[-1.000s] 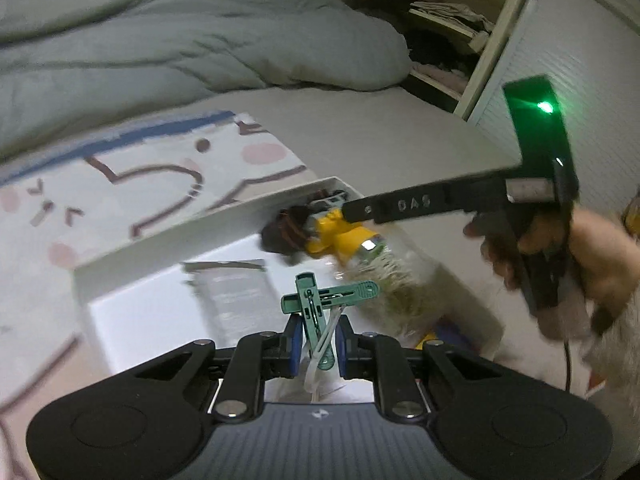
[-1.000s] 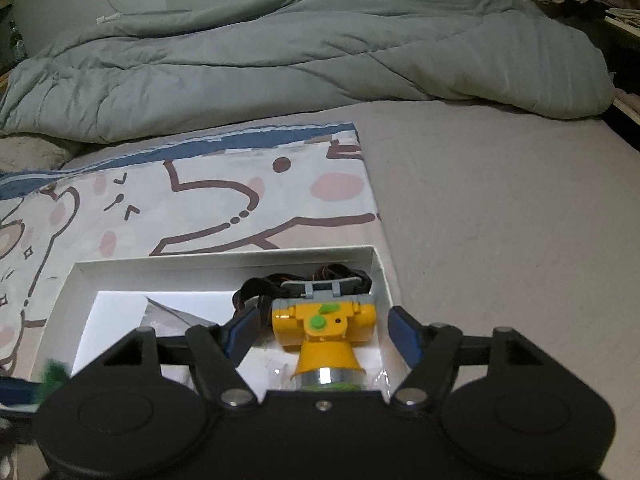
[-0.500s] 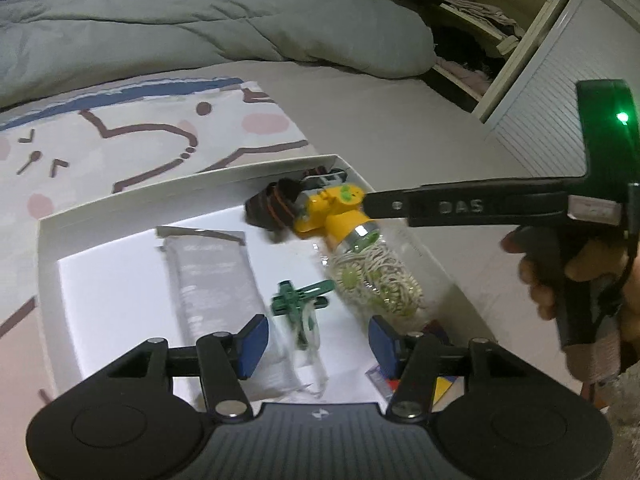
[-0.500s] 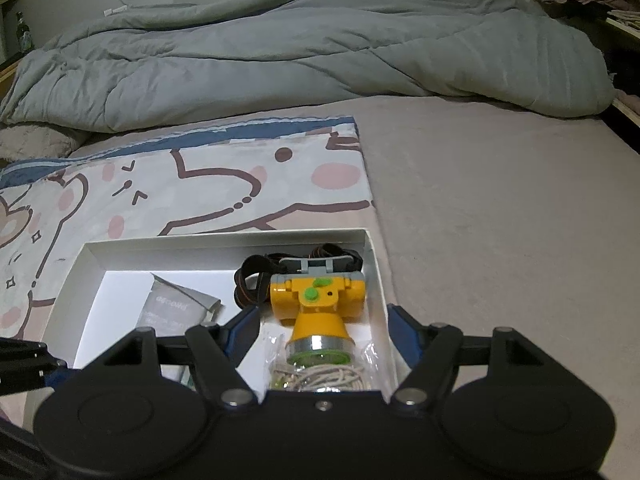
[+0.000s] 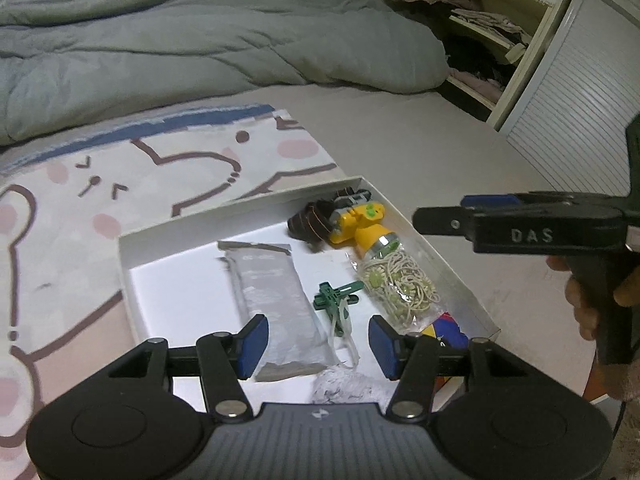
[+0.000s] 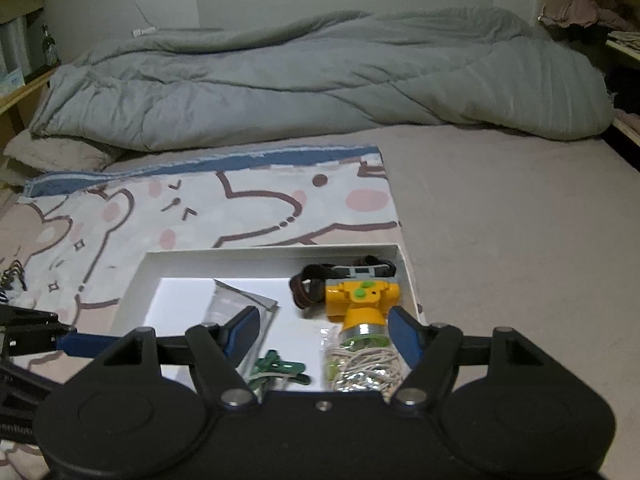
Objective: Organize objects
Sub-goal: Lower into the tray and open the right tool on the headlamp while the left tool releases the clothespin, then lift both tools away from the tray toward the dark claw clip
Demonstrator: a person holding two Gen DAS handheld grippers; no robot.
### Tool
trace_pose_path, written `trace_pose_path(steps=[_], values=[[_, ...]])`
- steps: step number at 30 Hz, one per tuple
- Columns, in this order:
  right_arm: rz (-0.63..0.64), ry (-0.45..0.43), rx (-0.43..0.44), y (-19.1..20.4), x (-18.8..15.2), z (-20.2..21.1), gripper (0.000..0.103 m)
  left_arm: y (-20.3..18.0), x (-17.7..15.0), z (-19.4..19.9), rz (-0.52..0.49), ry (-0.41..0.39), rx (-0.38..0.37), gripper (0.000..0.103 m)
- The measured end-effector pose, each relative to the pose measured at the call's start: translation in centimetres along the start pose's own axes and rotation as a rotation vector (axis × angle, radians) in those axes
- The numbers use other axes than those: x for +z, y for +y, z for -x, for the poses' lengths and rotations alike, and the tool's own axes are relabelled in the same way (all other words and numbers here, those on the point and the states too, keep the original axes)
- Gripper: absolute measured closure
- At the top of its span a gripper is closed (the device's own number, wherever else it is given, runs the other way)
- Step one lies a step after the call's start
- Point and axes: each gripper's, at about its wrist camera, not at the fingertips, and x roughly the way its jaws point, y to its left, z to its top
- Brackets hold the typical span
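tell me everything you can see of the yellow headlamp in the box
The yellow headlamp looks like moulded plastic, with a blocky body, green knobs on top and an orange cone ending in a silvery lens ring. A grey bracket joins it to a dark brown strap bunched beside it. It lies on its side in a far corner of the white box, lens toward the camera and against a clear bag of beige bands. No fingers touch it.

Headlamp point(image 5: 352, 220), clip point(image 5: 334, 298) and pouch point(image 5: 272, 300) lie in box point(image 5: 168, 228).
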Motion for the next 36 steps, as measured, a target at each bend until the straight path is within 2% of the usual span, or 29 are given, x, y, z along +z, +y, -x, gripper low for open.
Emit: trace_pose_path(steps=[4, 9, 14, 21, 26, 36], values=[[-0.006, -0.026, 0.000, 1.1, -0.3, 2.2, 0.030, 0.1, 0.0, 2.1, -0.013, -0.017, 0.023, 0.047], [-0.016, -0.043, -0.016, 2.3, -1.0, 4.8, 0.023, 0.3, -0.6, 4.3, -0.022, -0.017, 0.047, 0.045], [-0.054, -0.038, -0.024, 2.9, -2.4, 6.7, 0.019, 1.0, -1.4, 6.3, -0.025, -0.019, 0.063, 0.034], [-0.056, -0.045, -0.051, 4.0, -4.4, 8.5, 0.007, 2.2, -2.5, 7.9, -0.024, -0.036, 0.097, 0.009], [-0.049, -0.058, -0.072, 4.5, -5.6, 9.1, 0.002, 3.1, -3.1, 8.1, -0.006, -0.054, 0.107, 0.000], [-0.040, -0.042, -0.094, 5.6, -6.6, 8.6, 0.001, 4.2, -3.9, 7.7, -0.015, -0.065, 0.124, 0.000]])
